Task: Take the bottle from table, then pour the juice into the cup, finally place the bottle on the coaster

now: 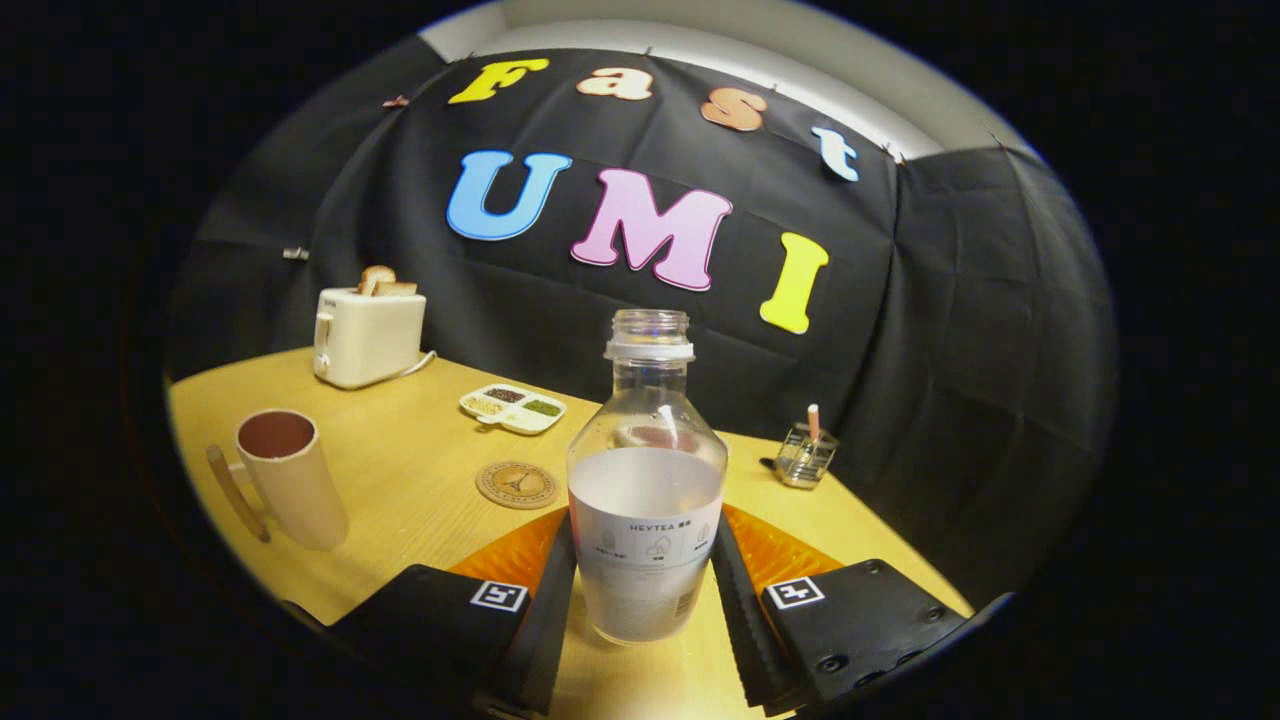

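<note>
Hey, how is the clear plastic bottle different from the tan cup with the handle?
The clear plastic bottle is see-through and narrows to a small open neck; the tan cup with a handle is opaque with a wide open mouth. The bottle holds pale liquid; the cup's contents cannot be told. The bottle stands between the gripper fingers, which sit against its sides; the cup stands apart, off to their left. Both are upright on the wooden table.

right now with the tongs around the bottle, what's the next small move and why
Probably lift the bottle straight up. Both fingers of the tongs look pressed against its sides, its base seems to rest on the table, and the cup stands off to the side.
</note>
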Tool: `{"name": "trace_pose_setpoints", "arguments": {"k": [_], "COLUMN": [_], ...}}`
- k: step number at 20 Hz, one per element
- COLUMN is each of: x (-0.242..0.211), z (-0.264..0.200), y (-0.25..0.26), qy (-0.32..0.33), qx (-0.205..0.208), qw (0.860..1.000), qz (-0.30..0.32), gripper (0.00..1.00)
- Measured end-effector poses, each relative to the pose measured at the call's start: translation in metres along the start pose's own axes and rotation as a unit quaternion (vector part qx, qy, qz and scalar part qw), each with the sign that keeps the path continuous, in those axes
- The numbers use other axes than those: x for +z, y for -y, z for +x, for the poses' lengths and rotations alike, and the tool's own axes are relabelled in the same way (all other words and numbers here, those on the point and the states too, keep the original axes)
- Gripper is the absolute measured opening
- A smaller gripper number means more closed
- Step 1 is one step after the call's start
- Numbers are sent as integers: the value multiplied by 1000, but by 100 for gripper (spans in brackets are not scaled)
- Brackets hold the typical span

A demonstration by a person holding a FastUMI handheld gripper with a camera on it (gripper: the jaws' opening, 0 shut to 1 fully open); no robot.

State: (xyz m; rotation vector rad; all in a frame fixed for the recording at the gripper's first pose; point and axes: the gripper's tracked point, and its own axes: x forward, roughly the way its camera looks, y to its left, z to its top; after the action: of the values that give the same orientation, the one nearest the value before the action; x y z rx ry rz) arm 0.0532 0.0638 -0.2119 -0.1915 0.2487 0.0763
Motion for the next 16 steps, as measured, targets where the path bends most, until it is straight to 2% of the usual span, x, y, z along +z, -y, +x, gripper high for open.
{"name": "trace_pose_setpoints", "arguments": {"k": [2,5,9,11,16], "x": [25,55,80,86,92], "z": [-3,-8,-18,-24,-33], "y": [10,11,-6,-16,-46], "qy": [7,18,24,35,63], "qx": [-13,-17,-1,3,14], "qw": [998,992,978,967,925], "qz": [-63,-123,-206,-252,-375], "gripper": [70,70,70,70,70]}}
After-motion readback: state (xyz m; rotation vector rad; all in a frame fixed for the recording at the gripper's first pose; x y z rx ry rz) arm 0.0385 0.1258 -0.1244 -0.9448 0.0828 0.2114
